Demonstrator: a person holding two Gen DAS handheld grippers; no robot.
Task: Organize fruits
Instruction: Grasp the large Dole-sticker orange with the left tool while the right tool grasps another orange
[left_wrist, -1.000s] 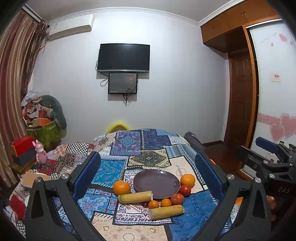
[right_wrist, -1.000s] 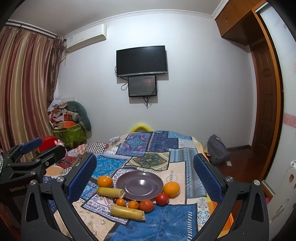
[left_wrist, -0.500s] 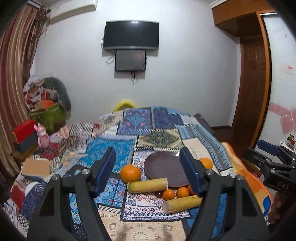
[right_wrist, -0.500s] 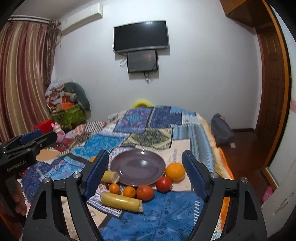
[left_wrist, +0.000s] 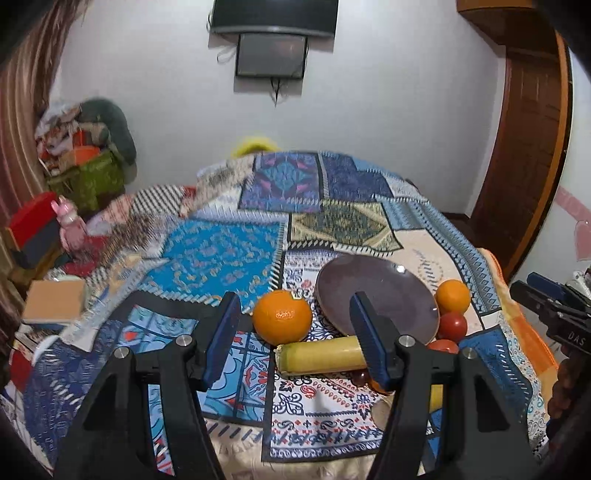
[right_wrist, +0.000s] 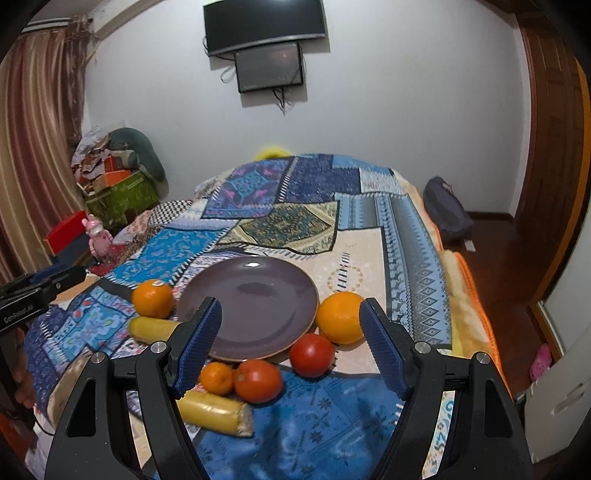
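An empty dark purple plate lies on the patchwork bedspread. Around it are two oranges, two red tomatoes, a small mandarin and two yellow corn-like pieces. My left gripper is open and empty, its jaws standing either side of the left orange. My right gripper is open and empty, above the plate's near edge and the tomatoes.
The bedspread covers a bed that drops off at the right to a wooden floor with a dark bag. Boxes, a pink toy and clutter stand at the left. A TV hangs on the far wall.
Both grippers have moved forward and down toward the fruit, and their jaws have narrowed from wide open. The fruit and plate have not moved.
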